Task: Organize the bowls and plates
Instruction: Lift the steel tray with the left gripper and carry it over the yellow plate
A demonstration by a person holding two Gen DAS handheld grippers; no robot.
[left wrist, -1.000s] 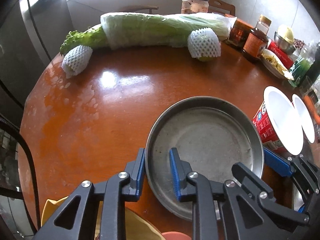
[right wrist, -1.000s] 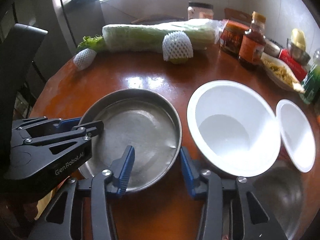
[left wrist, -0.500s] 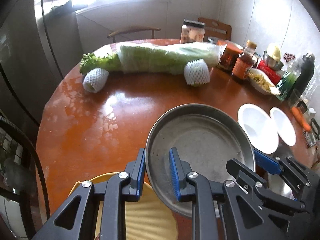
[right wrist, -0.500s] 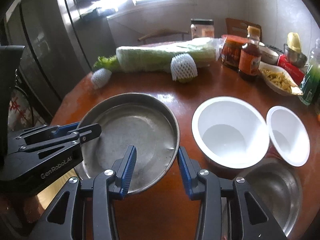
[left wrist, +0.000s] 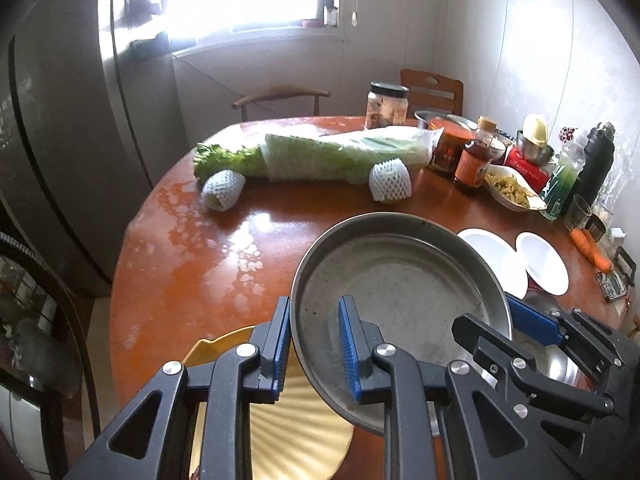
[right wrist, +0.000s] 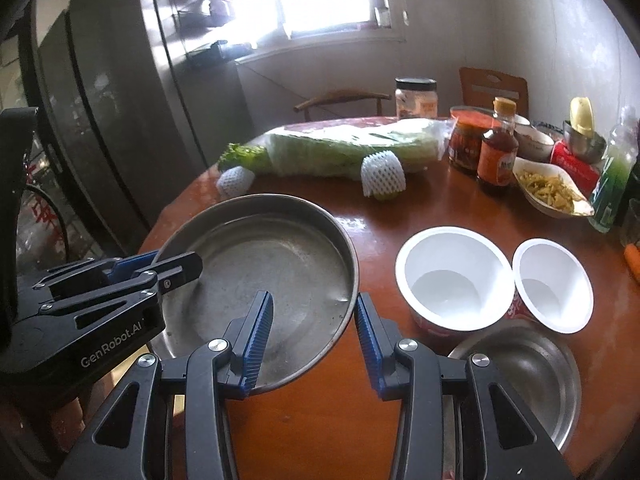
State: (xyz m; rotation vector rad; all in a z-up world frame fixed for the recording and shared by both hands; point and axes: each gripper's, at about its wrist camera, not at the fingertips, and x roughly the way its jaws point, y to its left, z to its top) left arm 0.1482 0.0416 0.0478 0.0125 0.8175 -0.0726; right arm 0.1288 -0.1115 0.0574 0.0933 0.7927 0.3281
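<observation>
Glossy round orange-brown wooden table below. Round shallow steel pan, raised and tilted, rim clenched by left gripper and right gripper. Probably stiff, light, slippery: opposite rim holds best.

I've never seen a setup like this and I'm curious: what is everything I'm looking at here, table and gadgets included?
metal pan: one, grey, lifted above the table's near side
paper bowls: two, white, side by side, right of the pan
metal bowl: one, grey, near right
yellow plate: one, ribbed, below the pan
cabbage: one, green, bagged, far side
foam-netted fruits: two, white, by the cabbage
jars and bottles: several, red-brown, far right
snack dish: one, white, right
carrot: one, orange, right edge
table: one, round, brown
left tool: black, blue pads, clamped on the pan's rim
right tool: same, astride the opposite rim
</observation>
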